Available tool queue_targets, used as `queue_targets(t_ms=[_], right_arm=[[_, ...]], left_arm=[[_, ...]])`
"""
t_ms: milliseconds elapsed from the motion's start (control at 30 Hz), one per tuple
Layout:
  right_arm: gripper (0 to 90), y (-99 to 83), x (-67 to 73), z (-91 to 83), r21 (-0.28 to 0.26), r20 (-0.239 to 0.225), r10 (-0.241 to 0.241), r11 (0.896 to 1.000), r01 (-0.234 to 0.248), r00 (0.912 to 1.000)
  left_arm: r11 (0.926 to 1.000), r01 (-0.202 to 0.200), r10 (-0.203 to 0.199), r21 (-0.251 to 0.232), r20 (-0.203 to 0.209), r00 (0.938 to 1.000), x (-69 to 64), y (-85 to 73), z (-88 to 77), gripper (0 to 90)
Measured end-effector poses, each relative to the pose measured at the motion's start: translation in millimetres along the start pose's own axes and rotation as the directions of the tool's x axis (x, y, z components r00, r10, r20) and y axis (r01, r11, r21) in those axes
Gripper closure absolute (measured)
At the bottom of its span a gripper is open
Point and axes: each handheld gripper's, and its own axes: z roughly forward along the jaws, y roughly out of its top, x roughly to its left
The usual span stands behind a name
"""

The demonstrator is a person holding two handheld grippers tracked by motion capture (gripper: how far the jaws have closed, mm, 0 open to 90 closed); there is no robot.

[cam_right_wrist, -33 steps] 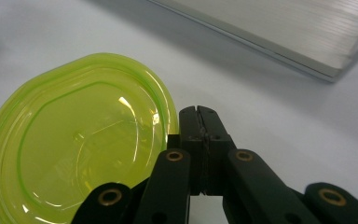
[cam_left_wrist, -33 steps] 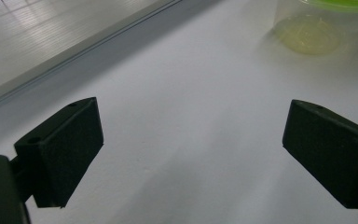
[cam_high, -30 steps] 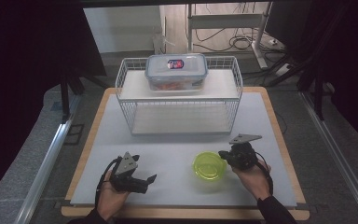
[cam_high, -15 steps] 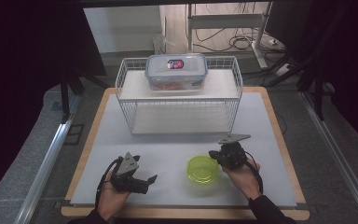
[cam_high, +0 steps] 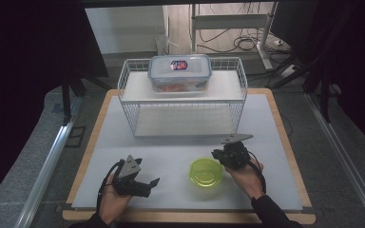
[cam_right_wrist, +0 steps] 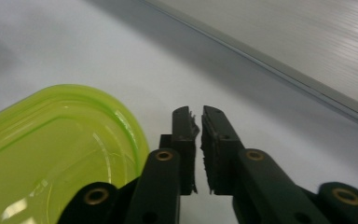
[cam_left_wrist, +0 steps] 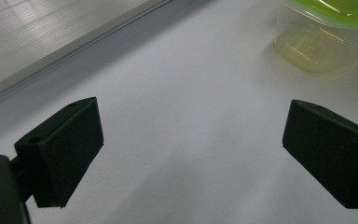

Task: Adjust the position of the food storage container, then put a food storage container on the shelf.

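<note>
Just beside the green container's [cam_high: 206, 172] right rim, the closed right hand-held gripper [cam_high: 217, 155].

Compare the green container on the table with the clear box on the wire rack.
The green container is round and lime-tinted, while the clear box is rectangular with a bluish lid bearing a label. The green container sits low on the white table between the two grippers; the clear box stands on top of the wire rack, farther back. The clear box looks bigger. Both are see-through plastic with lids on.
</note>
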Motion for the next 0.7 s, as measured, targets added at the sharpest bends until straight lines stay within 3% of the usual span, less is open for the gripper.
queue_targets(t_ms=[300,467,700], right_arm=[[58.9,-9.1,-13.3,-16.8,-0.007,0.035,0.032,0.999,-0.032,0.9989],[52.7,-13.1,-17.1,-27.8,-0.014,0.030,0.050,0.999,-0.050,0.9983],[48.2,-17.3,-19.7,-41.1,-0.031,-0.003,0.115,0.993,-0.115,0.9934]], left_arm=[[1.0000,-0.001,0.001,0.006,-0.003,1.0000,0.3,-0.6,0.6,4.8],[1.0000,-0.006,0.006,0.007,-0.006,1.0000,0.0,-0.6,0.9,4.8],[1.0000,-0.008,0.008,0.004,-0.009,0.9999,-0.2,-0.4,-0.1,4.8]])
